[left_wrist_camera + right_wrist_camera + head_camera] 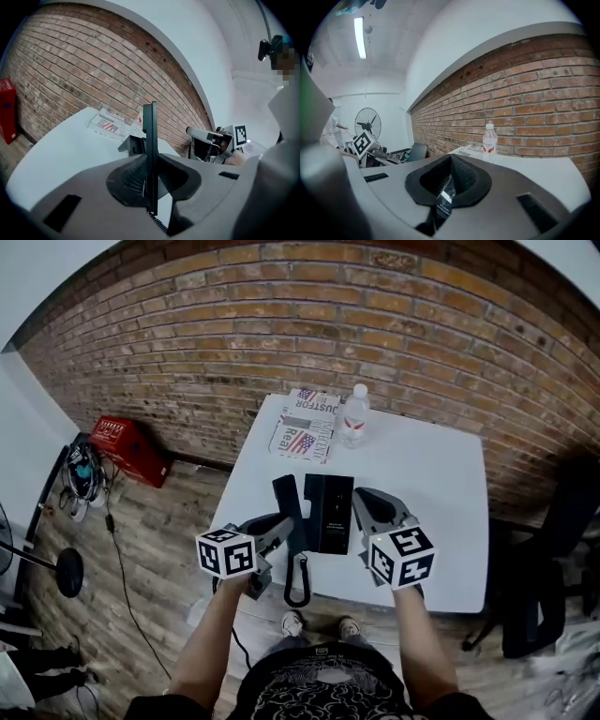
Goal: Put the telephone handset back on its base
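Observation:
A black telephone base lies flat in the middle of the white table. The black handset rests along the base's left side, and its coiled cord loops over the table's near edge. My left gripper comes in from the left and is shut on the handset, which stands as a thin dark slab between the jaws. My right gripper is at the base's right side. It is shut on a black labelled edge of the base.
A folded newspaper and a clear water bottle sit at the table's far edge by the brick wall. On the floor, a red box lies to the left and a dark chair stands to the right.

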The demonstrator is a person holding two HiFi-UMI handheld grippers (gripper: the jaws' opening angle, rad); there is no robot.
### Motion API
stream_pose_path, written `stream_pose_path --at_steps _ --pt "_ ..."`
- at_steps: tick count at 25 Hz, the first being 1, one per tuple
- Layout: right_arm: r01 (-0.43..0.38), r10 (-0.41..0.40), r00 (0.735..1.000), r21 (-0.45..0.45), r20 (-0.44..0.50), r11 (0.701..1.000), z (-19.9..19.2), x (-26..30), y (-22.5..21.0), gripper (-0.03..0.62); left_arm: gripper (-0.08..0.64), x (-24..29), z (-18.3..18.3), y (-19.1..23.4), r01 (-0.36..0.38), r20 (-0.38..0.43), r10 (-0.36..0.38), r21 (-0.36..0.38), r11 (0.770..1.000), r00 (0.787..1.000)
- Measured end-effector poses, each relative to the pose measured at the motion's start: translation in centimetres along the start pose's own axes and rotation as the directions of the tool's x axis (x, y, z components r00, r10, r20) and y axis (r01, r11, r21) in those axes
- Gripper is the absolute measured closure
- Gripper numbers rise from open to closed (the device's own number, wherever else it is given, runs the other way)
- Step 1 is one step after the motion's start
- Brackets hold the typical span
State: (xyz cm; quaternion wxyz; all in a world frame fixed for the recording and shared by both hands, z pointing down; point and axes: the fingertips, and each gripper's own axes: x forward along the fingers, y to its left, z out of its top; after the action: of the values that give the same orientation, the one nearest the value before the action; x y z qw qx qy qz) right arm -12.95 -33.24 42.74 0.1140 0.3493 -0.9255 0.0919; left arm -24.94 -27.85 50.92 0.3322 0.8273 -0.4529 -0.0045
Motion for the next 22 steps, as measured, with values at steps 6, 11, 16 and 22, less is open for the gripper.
stream_pose_path --at_steps 6,11,16,22 --pt "0.091 -0.091 0.996 0.014 -0.008 0.996 -0.5 0.0 0.4 0.591 0.486 1.6 -0.3 0.8 0.179 -0.059 -0.183 -0.079 0.981 0.981" --pt "0.145 -0.145 0.989 0.016 -0.029 0.989 -1.3 0.0 0.5 0.591 0.486 3.0 -0.8 1.5 0.296 -0.086 -0.313 -0.168 0.940 0.946" --pt "0.198 -0.197 0.979 0.021 -0.052 0.980 -2.3 -0.5 0.1 0.591 0.486 4.3 -1.1 2.2 0.372 -0.113 -0.406 -0.237 0.897 0.907" --pt "0.240 -0.238 0.969 0.028 -0.066 0.970 -2.7 -0.5 -0.4 0.591 0.486 5.5 -1.4 2.4 0.440 -0.159 -0.495 -0.284 0.852 0.854"
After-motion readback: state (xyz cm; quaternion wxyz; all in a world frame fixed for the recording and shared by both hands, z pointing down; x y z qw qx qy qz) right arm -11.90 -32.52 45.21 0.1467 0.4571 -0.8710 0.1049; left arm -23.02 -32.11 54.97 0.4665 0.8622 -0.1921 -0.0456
